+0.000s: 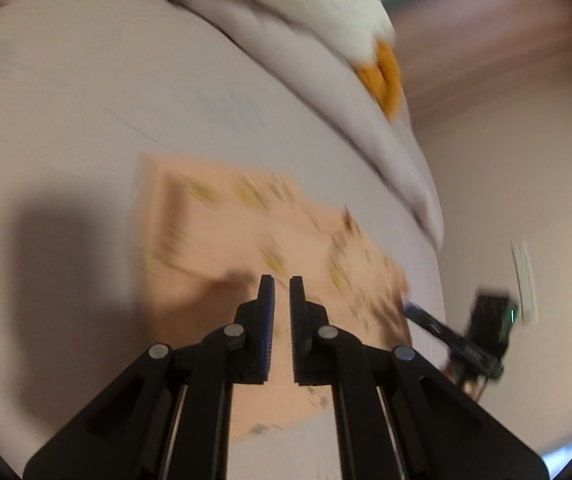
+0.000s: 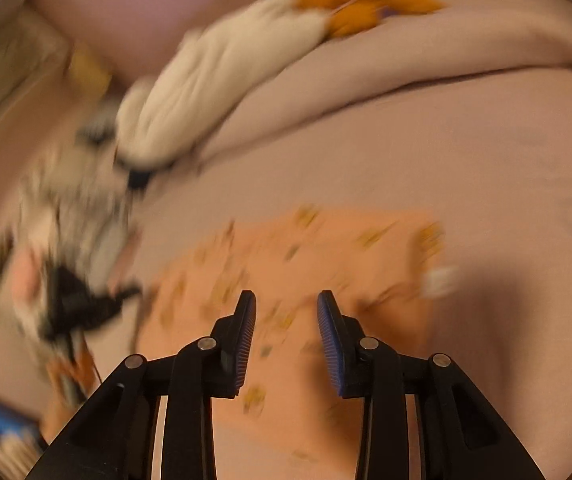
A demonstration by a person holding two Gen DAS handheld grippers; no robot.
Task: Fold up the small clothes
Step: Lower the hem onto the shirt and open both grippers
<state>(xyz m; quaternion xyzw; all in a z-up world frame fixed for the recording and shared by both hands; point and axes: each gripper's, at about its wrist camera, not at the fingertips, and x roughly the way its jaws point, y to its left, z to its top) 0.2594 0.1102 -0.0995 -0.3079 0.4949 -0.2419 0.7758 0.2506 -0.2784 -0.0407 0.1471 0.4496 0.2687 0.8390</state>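
A small peach garment [image 1: 246,232] with a yellow print lies flat on the pale pink bed sheet [image 1: 86,100]; it also shows in the right wrist view [image 2: 318,256]. Both views are motion-blurred. My left gripper [image 1: 282,280] hovers over the garment's near part, its jaws a narrow gap apart with nothing between them. My right gripper [image 2: 286,296] is open and empty above the garment's near edge. The right gripper also shows at the right of the left wrist view [image 1: 458,336].
A rolled pale duvet [image 1: 326,80] runs along the back of the bed, with a white and orange plush toy [image 1: 366,32] on it. A pile of patterned clothes [image 2: 74,216] lies at the left in the right wrist view. A beige wall [image 1: 526,200] is at the right.
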